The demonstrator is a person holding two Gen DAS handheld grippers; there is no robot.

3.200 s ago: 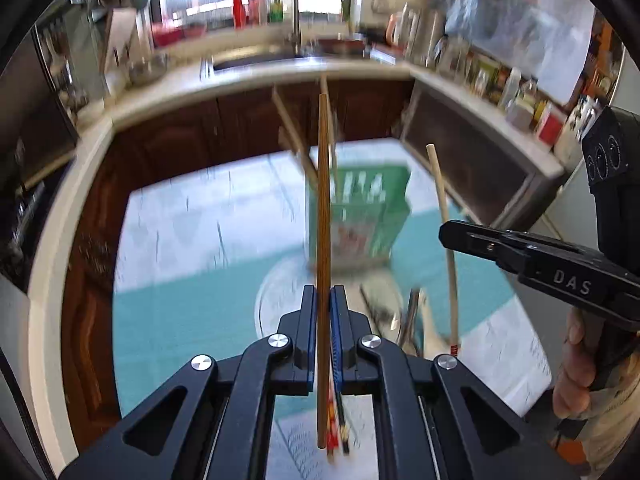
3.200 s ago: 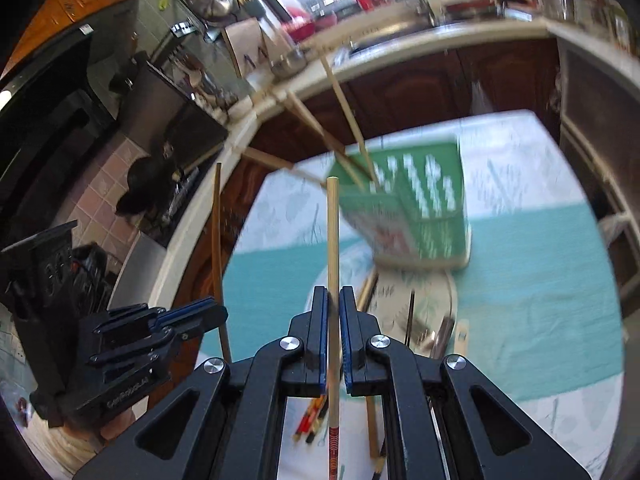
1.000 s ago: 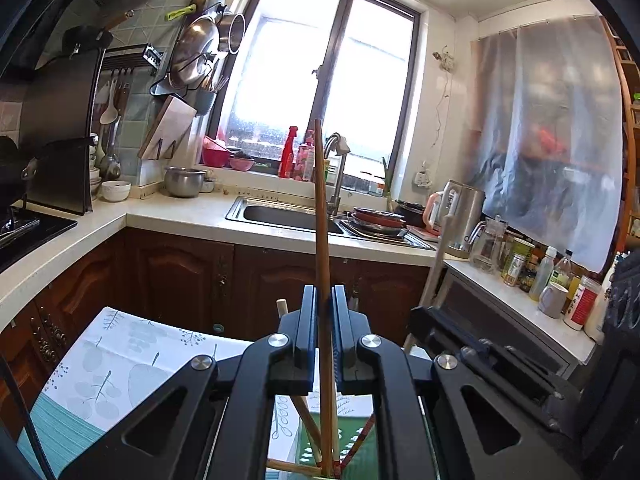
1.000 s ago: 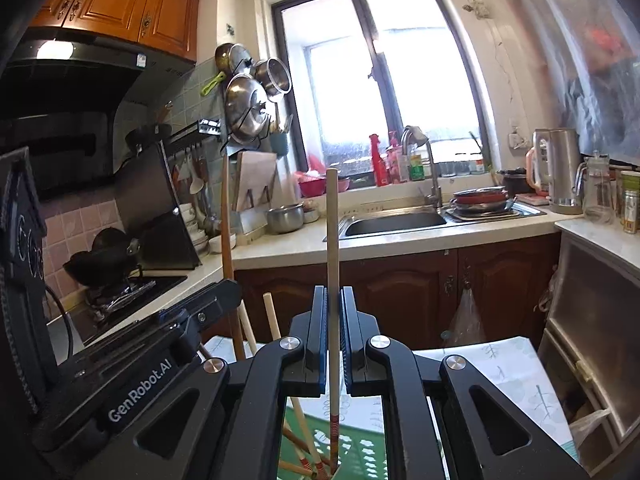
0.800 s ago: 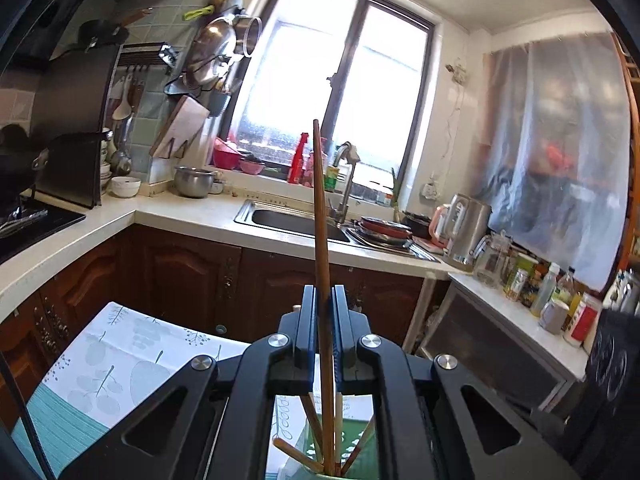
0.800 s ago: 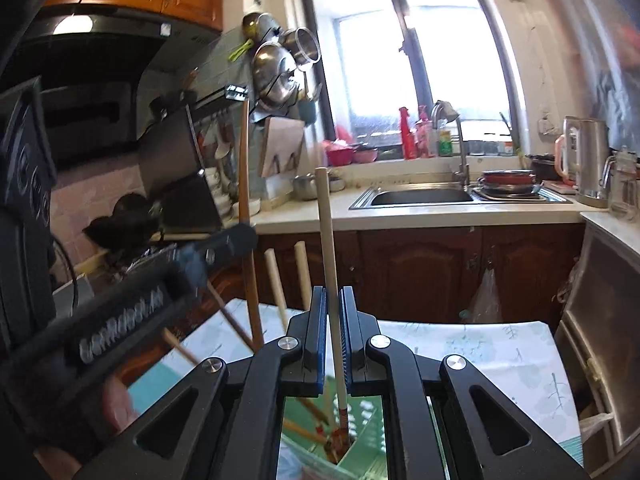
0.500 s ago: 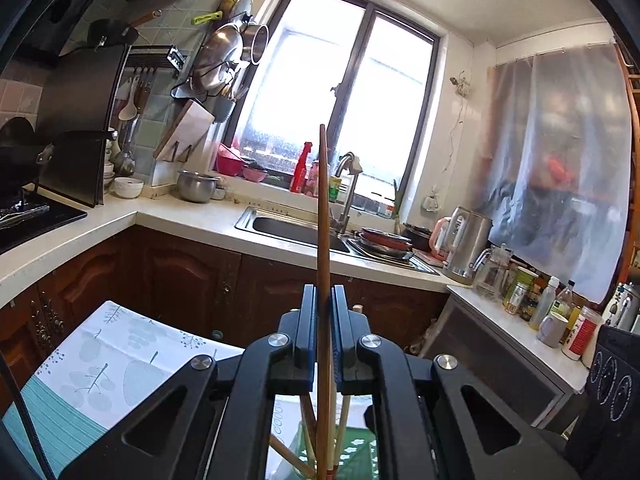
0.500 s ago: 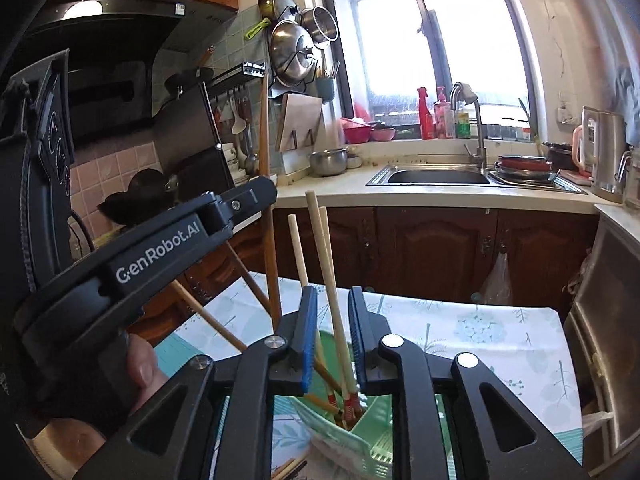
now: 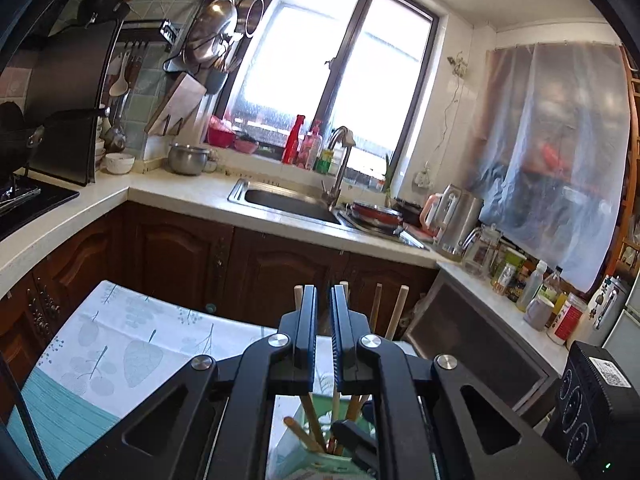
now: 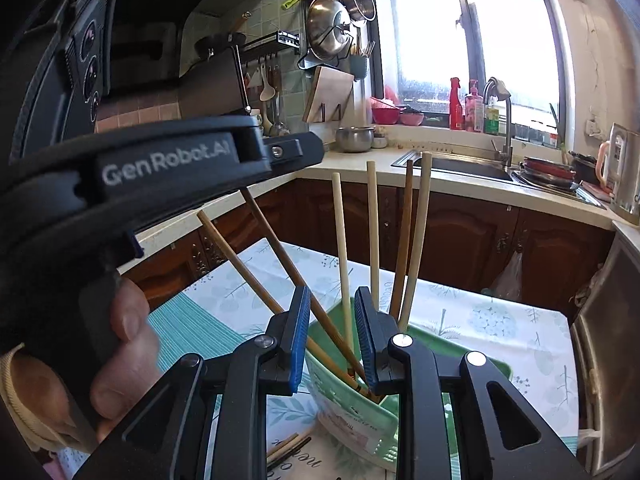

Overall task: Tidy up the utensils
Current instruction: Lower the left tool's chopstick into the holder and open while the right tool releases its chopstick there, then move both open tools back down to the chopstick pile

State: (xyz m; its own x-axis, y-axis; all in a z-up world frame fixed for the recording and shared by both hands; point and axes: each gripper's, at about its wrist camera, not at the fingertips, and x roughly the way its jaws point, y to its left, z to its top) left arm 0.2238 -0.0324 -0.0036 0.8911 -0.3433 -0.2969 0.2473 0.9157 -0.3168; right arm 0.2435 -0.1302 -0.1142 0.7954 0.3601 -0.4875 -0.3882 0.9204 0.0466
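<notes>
The right gripper (image 10: 332, 296) is seen released: its blue-padded jaws have just been opening, and no pad is pressed on anything, though slim pale and brown wooden chopsticks (image 10: 340, 240) are visible through the gap. These chopsticks are stood leaning at mixed angles in a green perforated plastic holder (image 10: 348, 400), which is set on the leaf-printed table (image 10: 500, 320), well in from its far edge. The left gripper (image 9: 324, 292) is held above the holder with its jaws drawn nearly together and nothing between them. A few loose sticks (image 10: 288, 446) are glimpsed lying near the table's near edge. Such sticks are judged light, stiff and smooth, so rolling or pivoting is likely; each is best pinched near mid-length, squarely across the pads.
</notes>
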